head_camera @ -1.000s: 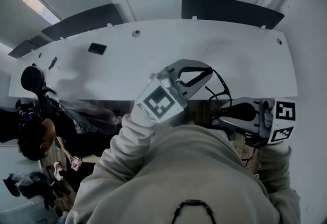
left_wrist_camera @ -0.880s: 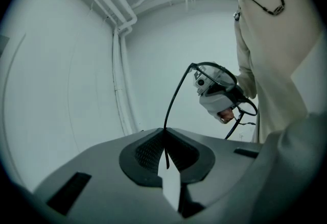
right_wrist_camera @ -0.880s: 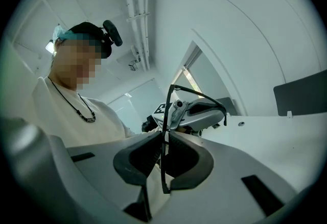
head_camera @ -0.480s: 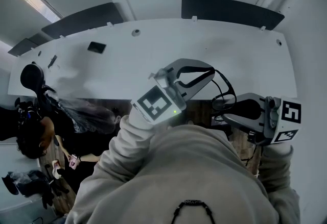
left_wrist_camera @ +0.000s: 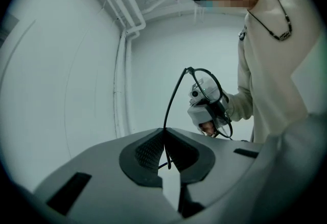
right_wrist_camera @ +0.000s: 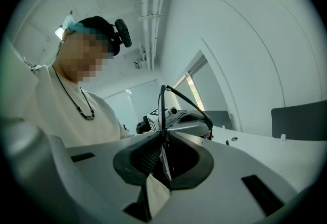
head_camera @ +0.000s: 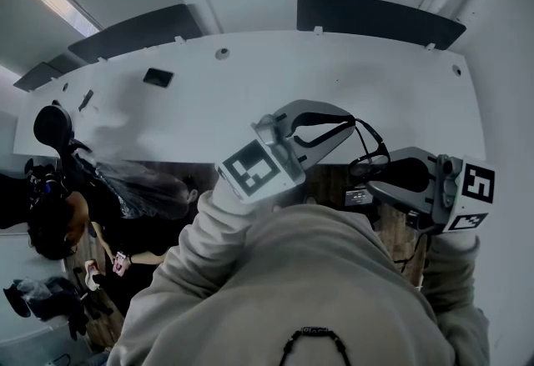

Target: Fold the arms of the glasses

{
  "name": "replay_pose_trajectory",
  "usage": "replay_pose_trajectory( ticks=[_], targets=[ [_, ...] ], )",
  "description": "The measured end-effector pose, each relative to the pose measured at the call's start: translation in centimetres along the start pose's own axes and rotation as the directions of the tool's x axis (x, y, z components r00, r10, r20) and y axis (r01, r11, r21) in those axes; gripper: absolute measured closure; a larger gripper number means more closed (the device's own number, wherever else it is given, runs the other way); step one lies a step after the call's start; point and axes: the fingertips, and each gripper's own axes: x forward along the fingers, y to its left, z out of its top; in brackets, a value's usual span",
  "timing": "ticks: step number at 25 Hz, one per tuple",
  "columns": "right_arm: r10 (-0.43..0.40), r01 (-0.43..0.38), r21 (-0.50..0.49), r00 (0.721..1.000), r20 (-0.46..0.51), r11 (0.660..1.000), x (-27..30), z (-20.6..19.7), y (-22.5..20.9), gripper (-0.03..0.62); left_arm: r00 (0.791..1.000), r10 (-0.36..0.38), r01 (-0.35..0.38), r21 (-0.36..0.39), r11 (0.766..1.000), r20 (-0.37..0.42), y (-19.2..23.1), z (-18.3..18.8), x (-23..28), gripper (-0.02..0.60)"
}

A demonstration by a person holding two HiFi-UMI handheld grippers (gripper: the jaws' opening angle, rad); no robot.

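Glasses [head_camera: 368, 161] hang over the near edge of the table [head_camera: 209, 97] in the head view, strung between the left tool [head_camera: 338, 121] and the right tool [head_camera: 377, 181]. Since a second ago both tools have rolled slightly and the frame has drifted right, one arm still splayed. Left gripper view: jaws closed on that arm's tip. Right gripper view: jaws pinch the front frame edge-on, so folding looks barely begun.

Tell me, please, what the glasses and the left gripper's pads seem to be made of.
The glasses look like black plastic or coated metal with a smooth finish; the slim dark arm leaves it open. The pads of the left gripper look like matte black rubber, given their fine ribbed texture.
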Motion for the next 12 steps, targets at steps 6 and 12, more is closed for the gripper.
replay_pose_trajectory(
  ticks=[6, 12],
  targets=[
    [-0.006, 0.007, -0.034, 1.000, 0.025, 0.999, -0.4, 0.7, -0.6, 0.534, 0.999, -0.020, 0.022, -0.058, 0.998, 0.025, 0.1, 0.1, 0.5, 0.563],
    [-0.010, 0.012, -0.071, 0.999, 0.036, 0.997, -0.1, 1.3, -0.8, 0.534, 0.998, -0.041, 0.047, -0.104, 0.993, 0.053, 0.0, 0.5, 0.7, 0.563]
  ],
)
